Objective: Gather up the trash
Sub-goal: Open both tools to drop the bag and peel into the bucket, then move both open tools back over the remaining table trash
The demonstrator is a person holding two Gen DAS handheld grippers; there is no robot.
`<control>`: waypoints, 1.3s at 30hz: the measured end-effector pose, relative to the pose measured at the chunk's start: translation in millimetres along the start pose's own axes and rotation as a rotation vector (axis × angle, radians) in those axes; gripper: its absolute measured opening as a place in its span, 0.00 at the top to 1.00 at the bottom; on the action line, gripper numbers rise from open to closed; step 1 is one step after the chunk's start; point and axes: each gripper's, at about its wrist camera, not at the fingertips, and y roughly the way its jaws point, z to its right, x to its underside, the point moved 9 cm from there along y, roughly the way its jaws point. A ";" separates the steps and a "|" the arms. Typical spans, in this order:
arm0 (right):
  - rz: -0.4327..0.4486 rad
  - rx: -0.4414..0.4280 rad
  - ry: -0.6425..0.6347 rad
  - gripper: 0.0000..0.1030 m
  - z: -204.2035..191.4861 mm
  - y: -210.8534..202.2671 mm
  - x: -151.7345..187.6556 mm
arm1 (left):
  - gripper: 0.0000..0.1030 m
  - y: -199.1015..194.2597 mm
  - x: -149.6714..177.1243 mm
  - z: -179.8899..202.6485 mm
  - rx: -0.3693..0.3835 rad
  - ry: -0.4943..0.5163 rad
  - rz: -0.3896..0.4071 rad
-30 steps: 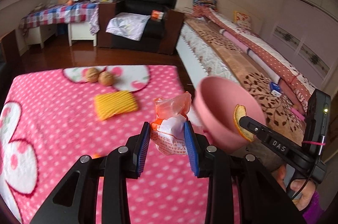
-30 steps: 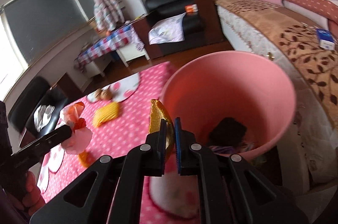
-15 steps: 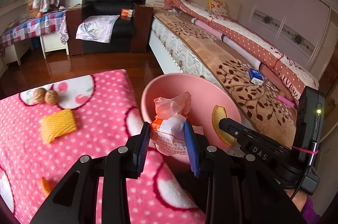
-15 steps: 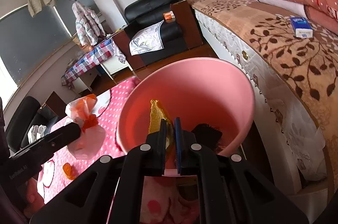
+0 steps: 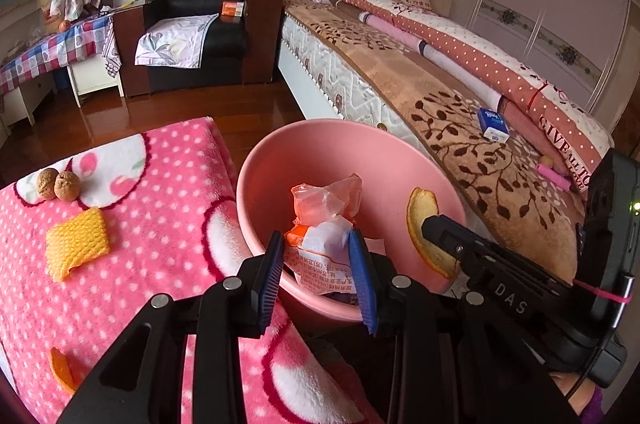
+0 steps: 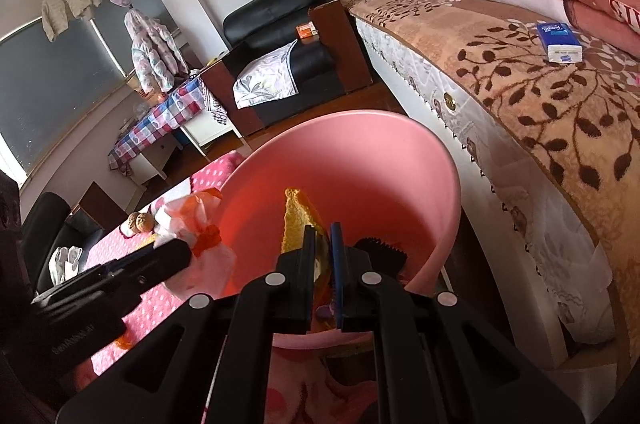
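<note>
Our left gripper pinches a crumpled orange-and-white printed wrapper over the round pink plastic bin. Our right gripper, marked "DAS", jaws pressed on a curled orange peel, hangs over the same bin, beside the counter's edge; beyond, the bed.

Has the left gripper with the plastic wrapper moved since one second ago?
Yes. The left gripper, shut on the plastic wrapper, went right, from above the pink blanket to over the pink bin.
</note>
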 end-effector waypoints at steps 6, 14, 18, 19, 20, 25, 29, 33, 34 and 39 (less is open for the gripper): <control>0.000 0.005 0.007 0.92 3.1 1.1 -0.6 | 0.65 3.7 1.9 0.6 -0.005 0.003 -0.007; -0.020 0.013 0.028 0.92 6.4 3.5 1.8 | 0.59 2.0 0.9 -1.0 0.000 -0.012 -0.005; -0.039 0.017 0.038 0.92 7.5 5.2 4.2 | 0.56 -0.6 1.1 -2.0 0.004 -0.020 -0.005; -0.043 0.016 0.041 0.91 7.0 5.2 5.1 | 0.55 -1.2 0.8 -1.9 0.004 -0.021 -0.005; -0.045 0.014 0.043 0.90 6.9 5.3 5.6 | 0.55 -2.3 1.0 -2.4 0.005 -0.023 -0.005; -0.028 0.005 0.044 0.70 3.8 0.7 4.1 | 0.53 -9.3 0.2 -4.3 0.010 -0.029 0.005; -0.014 0.003 0.034 0.69 0.3 -3.9 1.7 | 0.52 -16.8 -1.1 -5.4 0.011 -0.035 0.018; -0.007 -0.001 0.025 0.68 -5.0 -9.3 2.0 | 0.52 -25.2 -1.5 -8.3 0.013 -0.044 0.029; -0.006 -0.002 0.022 0.68 -6.5 -10.8 2.4 | 0.52 -27.0 -1.4 -8.9 0.014 -0.045 0.031; -0.001 -0.017 0.010 0.68 -15.1 -17.2 5.6 | 0.52 -38.4 0.7 -12.8 0.007 -0.052 0.046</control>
